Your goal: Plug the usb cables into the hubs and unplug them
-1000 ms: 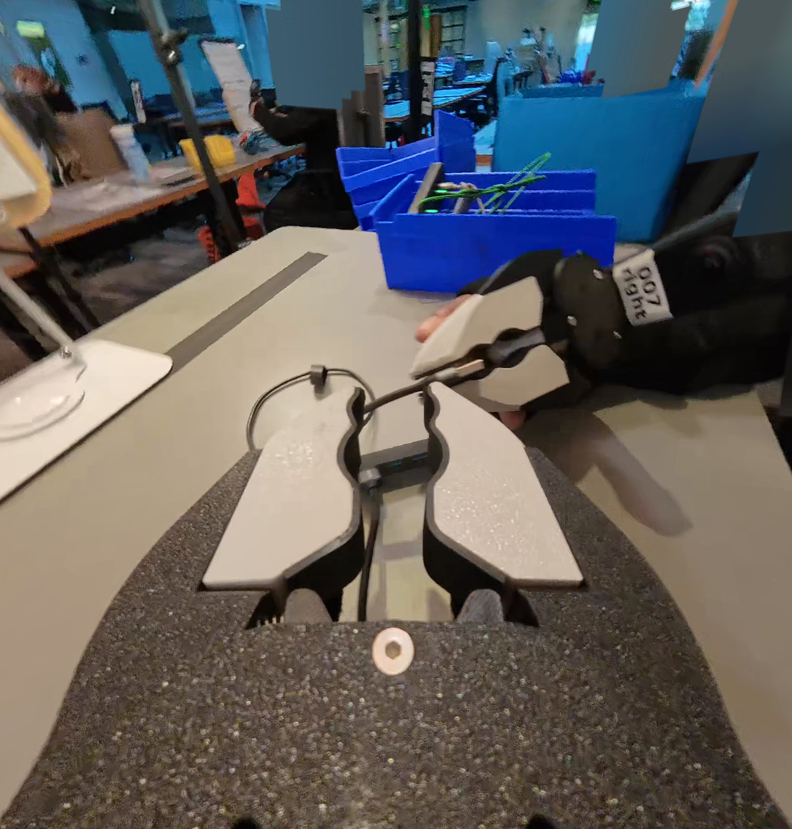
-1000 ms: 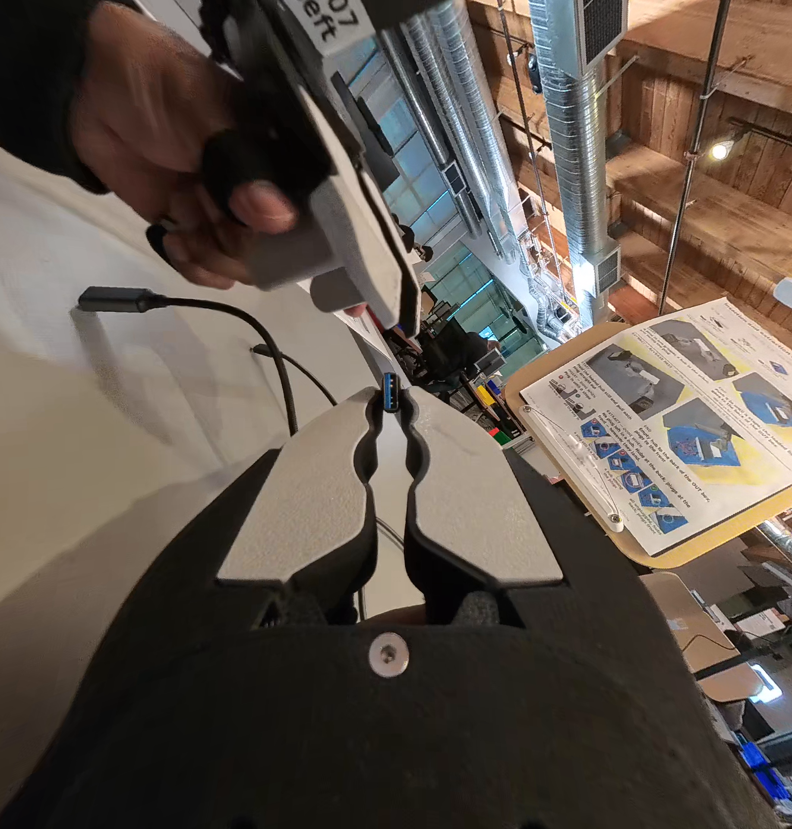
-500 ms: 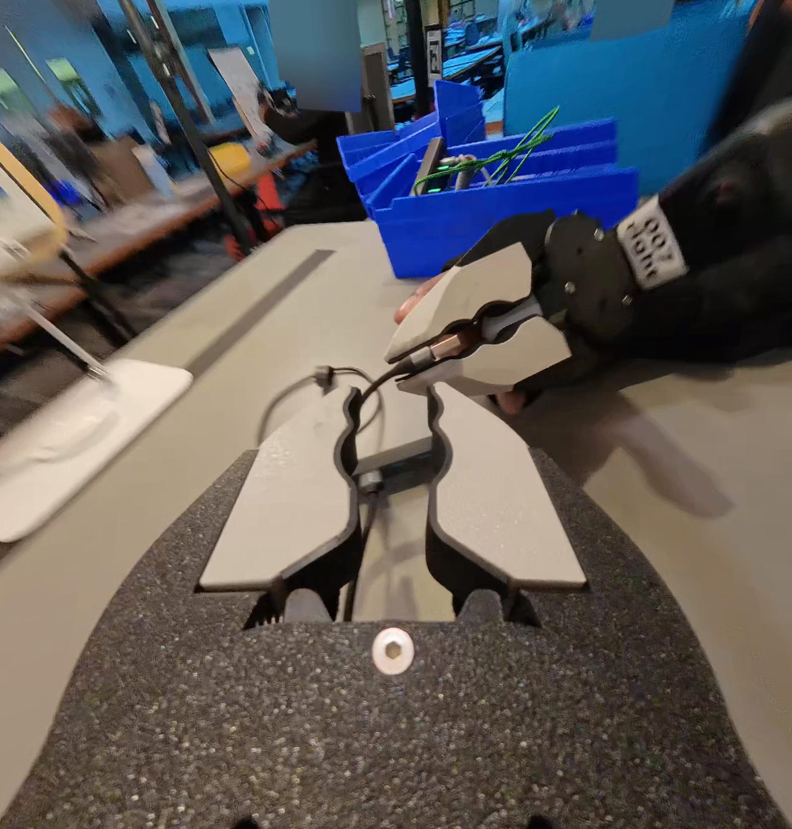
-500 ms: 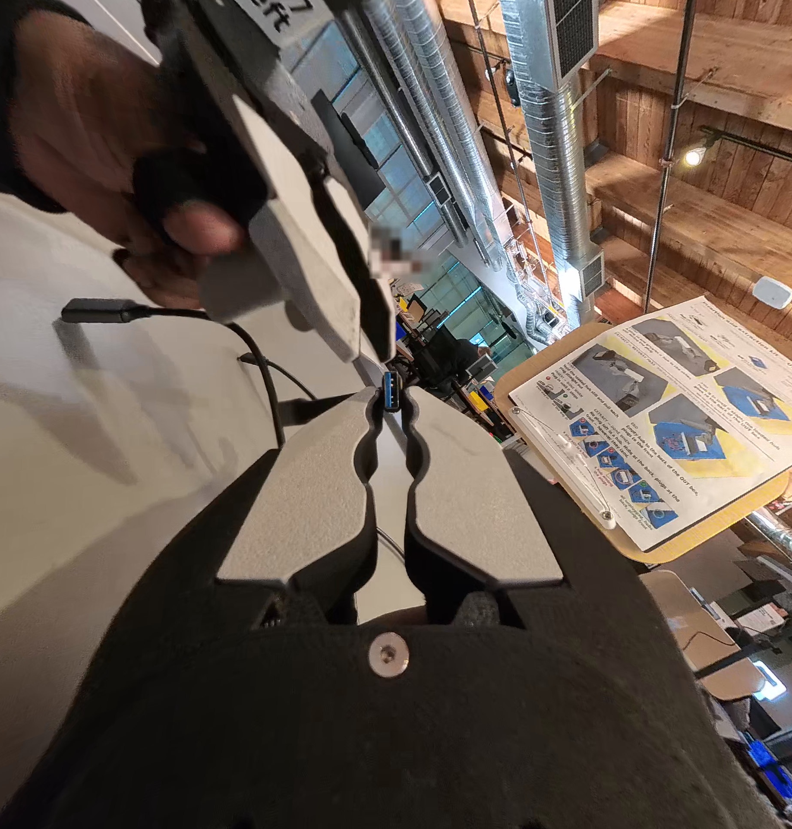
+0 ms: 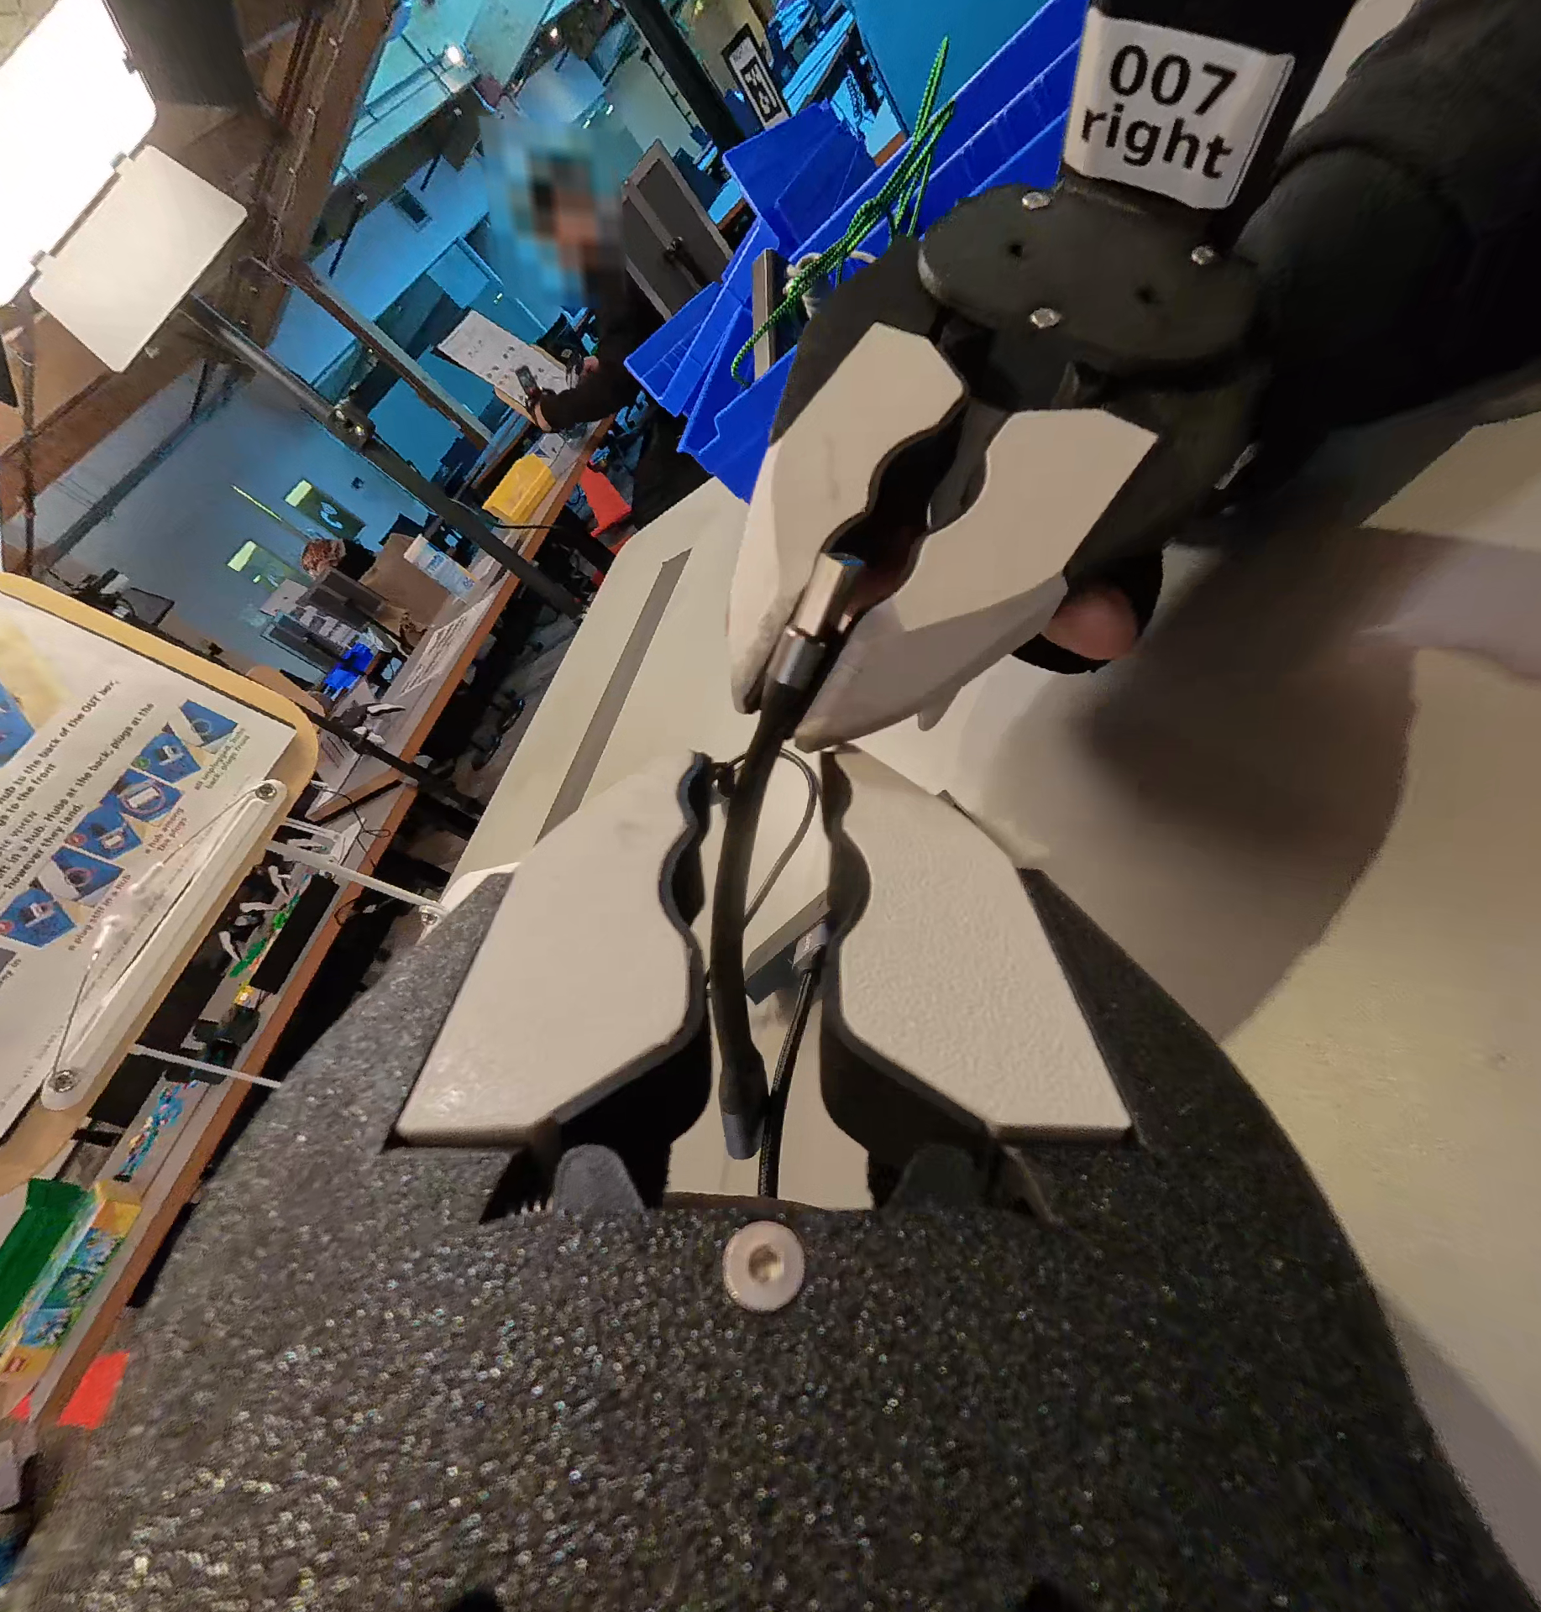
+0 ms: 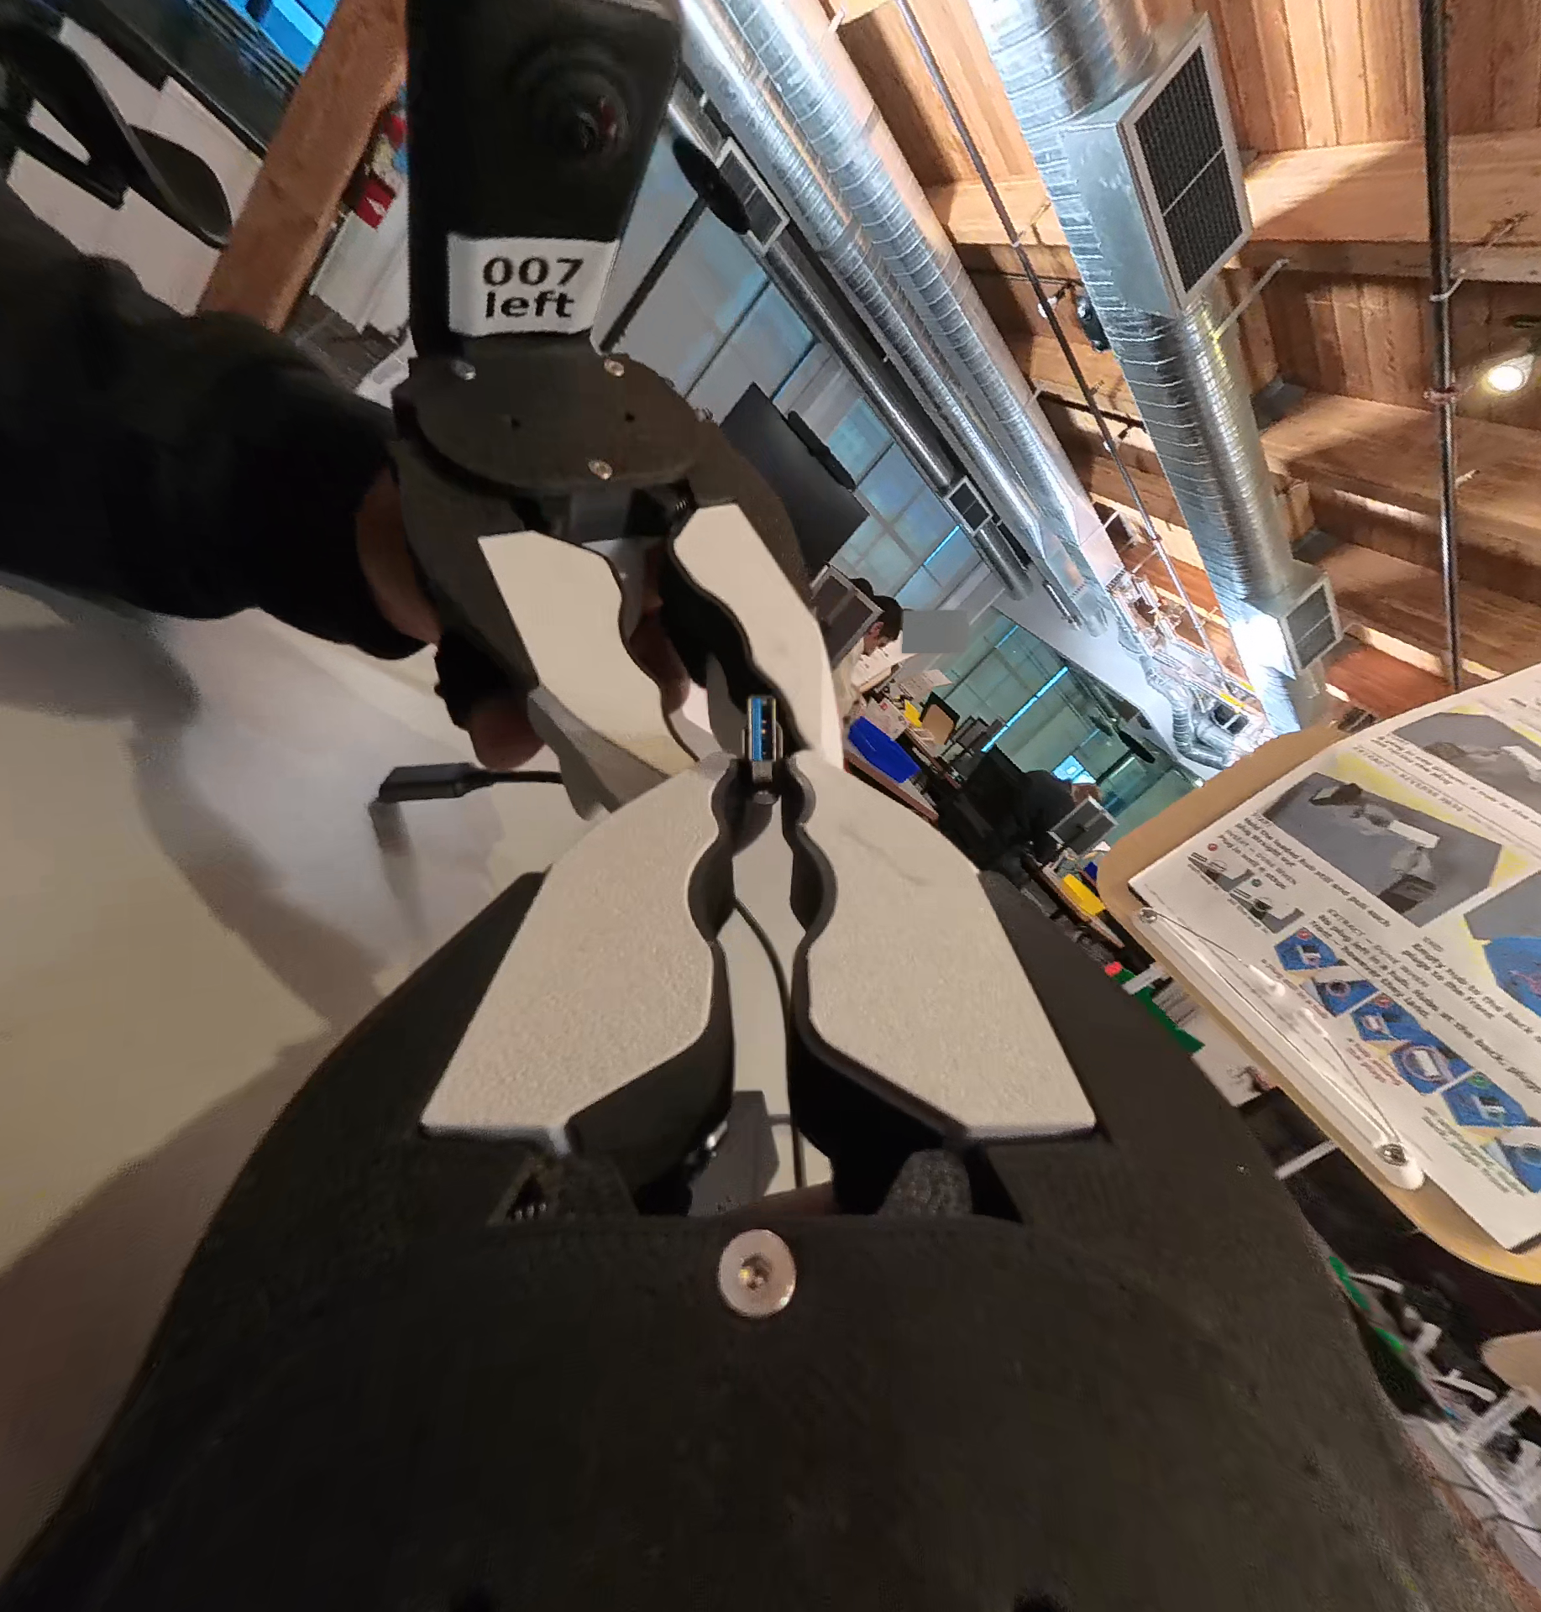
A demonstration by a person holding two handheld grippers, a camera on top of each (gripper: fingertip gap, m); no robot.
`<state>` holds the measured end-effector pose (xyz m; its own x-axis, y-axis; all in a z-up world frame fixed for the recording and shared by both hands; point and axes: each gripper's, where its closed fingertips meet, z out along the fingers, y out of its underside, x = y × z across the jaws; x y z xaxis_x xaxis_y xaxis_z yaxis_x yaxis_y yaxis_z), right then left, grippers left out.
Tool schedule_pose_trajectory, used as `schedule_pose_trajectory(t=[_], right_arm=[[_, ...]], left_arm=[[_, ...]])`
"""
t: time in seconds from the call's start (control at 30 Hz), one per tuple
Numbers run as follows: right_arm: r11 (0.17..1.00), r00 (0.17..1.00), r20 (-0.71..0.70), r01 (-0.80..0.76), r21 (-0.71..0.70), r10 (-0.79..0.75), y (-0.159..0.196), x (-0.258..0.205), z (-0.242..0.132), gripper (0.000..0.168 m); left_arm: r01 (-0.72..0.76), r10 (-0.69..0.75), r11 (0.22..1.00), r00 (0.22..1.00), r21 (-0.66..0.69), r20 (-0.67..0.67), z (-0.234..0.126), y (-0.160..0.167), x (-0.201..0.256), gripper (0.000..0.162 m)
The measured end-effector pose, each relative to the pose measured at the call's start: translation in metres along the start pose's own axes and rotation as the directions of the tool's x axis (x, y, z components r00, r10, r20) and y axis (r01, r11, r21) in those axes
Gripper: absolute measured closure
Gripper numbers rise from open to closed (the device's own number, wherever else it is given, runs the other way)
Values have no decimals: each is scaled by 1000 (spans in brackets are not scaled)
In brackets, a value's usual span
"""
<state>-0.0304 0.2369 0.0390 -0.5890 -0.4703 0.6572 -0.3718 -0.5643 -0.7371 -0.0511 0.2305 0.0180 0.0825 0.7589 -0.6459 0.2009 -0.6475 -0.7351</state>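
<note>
My left gripper (image 5: 762, 776) is shut on a dark grey USB hub (image 5: 788, 938), which sits between its fingers above the table. The hub's braided lead (image 5: 784, 1090) runs back toward the camera. My right gripper (image 6: 762, 776) is shut on a USB plug (image 6: 762, 728) with a blue tongue that sticks out past its tips. In the left wrist view the right gripper (image 5: 784, 706) hangs just above my left fingertips, with the silver plug (image 5: 823, 611) in it. Its black cable (image 5: 732, 959) drops down between the left fingers, beside the hub.
Blue bins (image 5: 749, 410) stand at the back of the pale table (image 5: 1360, 872). An instruction board on a stand (image 6: 1360, 959) is beside the table. A loose dark connector on a cable (image 6: 426, 781) lies on the table. Other workbenches and people are far off. My two grippers' fingertips are within a few centimetres of each other.
Both grippers have tilted and lifted. The right gripper with the plug has come close over the left fingertips, and its cable now hangs between the left fingers.
</note>
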Motion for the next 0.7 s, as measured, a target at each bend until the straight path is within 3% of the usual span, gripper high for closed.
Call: schedule_pose_trajectory(t=[0.07, 0.13, 0.27, 0.37, 0.47, 0.7], right_arm=[[999, 999, 4, -40, 11, 40, -2, 1, 0, 162], [998, 998, 7, -69, 4, 69, 1, 2, 0, 162], [998, 999, -4, -52, -31, 52, 8, 3, 0, 160], [995, 999, 3, 51, -84, -51, 15, 2, -1, 152], [976, 986, -5, 165, -141, -168, 23, 3, -2, 156], [989, 996, 9, 85, -121, -84, 21, 3, -2, 162]], left_arm=[[-17, 17, 1000, 1000, -14, 23, 0, 0, -1, 155], [-16, 17, 999, 1000, -47, 22, 1, 3, -2, 159], [-46, 56, 990, 996, -136, 70, -1, 11, -10, 159], [-147, 181, 960, 975, -240, 128, -4, 19, -18, 159], [-197, 243, 932, 962, -304, 121, -4, 25, -17, 159], [-228, 273, 916, 957, -331, 98, -5, 27, -16, 160]])
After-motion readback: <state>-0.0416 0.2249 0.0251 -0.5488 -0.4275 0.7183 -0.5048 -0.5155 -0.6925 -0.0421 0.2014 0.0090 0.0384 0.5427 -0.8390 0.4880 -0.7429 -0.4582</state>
